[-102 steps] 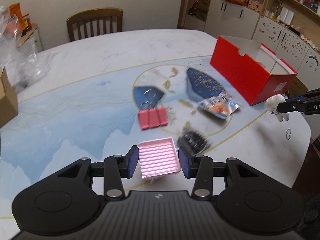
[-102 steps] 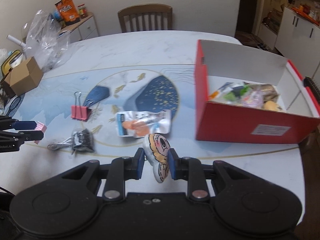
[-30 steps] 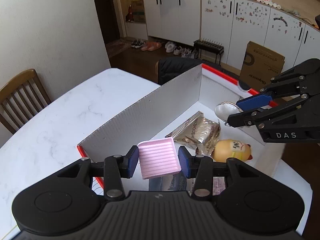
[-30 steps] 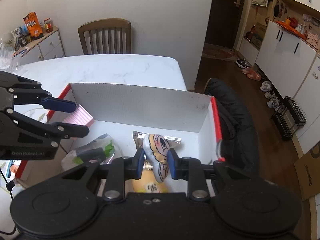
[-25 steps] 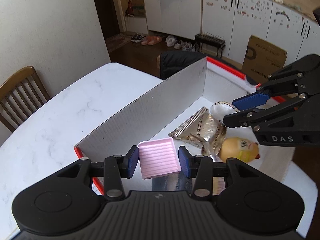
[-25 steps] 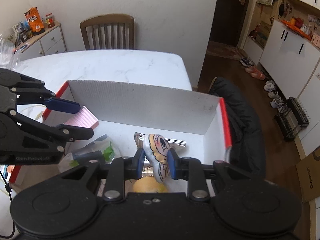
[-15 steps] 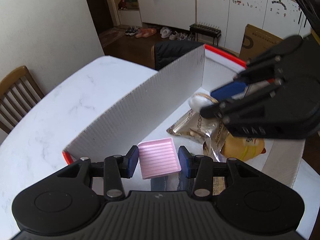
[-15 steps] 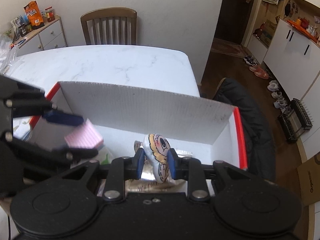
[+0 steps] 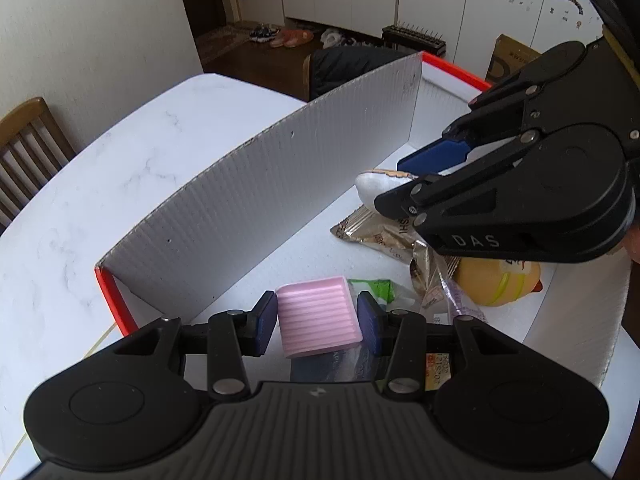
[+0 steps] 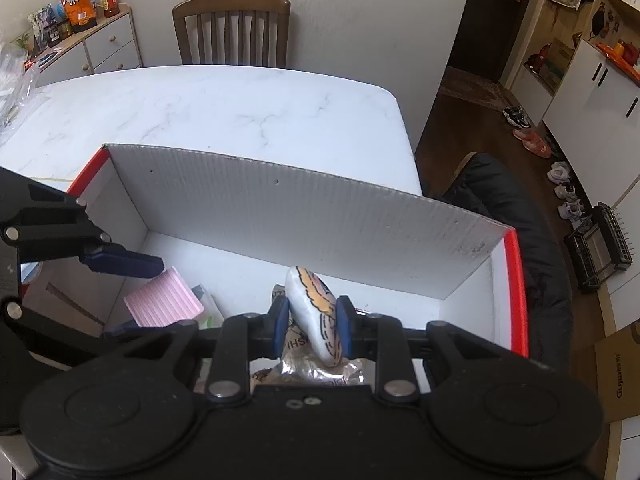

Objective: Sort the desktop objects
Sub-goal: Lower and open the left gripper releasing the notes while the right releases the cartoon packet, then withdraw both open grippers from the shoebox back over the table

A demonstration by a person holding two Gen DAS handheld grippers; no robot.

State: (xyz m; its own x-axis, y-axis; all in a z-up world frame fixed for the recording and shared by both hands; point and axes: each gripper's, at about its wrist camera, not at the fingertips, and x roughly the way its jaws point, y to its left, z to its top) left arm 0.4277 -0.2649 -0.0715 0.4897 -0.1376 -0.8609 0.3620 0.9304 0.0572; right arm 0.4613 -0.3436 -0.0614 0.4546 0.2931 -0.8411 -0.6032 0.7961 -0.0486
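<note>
Over the red box [image 9: 110, 292], both tools angled down into it. Wooden chair [image 9: 24, 148] at far left beyond the marble table [image 9: 120, 152]; tall white corrugated wall [image 9: 260, 208] of the box rising between tabletop and interior, blocking any approach from that side. Left gripper [image 9: 317, 320] clamped on a pink ribbed tray [image 9: 318, 322], blue pads tight against its two sides, tray tilted and held above the box floor near the left end. Just beyond it, a green-and-white packet [image 9: 378, 288]. Further right, crumpled gold foil wrappers [image 9: 372, 236] and a yellow round toy [image 9: 496, 282] lying on the floor of the box, partly hidden under the other tool. Right gripper [image 10: 311, 326] closed on a white painted figurine [image 10: 314, 312], pads pressing both flanks, figurine hanging over the foil wrappers. Behind the box at right, a dark jacket [image 10: 516, 208] on a seat; shoes [image 10: 528, 136] and a black rack [image 10: 604, 244] on the floor.
</note>
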